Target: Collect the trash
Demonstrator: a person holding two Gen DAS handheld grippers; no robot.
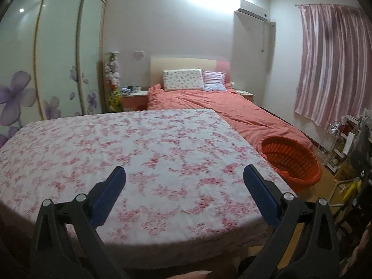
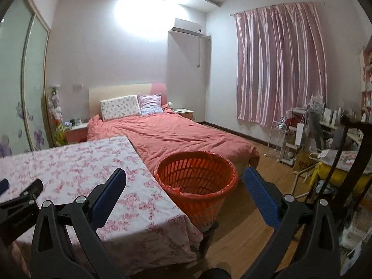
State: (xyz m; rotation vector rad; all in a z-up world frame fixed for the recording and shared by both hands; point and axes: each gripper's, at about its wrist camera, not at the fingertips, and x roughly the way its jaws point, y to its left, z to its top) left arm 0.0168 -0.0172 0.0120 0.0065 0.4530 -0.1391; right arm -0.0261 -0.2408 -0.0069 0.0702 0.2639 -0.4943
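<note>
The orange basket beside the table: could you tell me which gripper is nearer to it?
Right. The right gripper is just before the orange basket; the left gripper is over the table, with the basket off to its right.

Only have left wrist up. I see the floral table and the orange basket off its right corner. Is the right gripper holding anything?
Observer: No. The right gripper has its fingers wide open with nothing between them.
Operator: What's the basket sitting on? It's hidden from me.
Observer: The orange basket stands on a dark stool, close against the table corner, not on the floor.
Operator: Anything inside it?
Observer: It has a red liner. No trash shows on the inner wall I can see, and the near rim hides the bottom.
</note>
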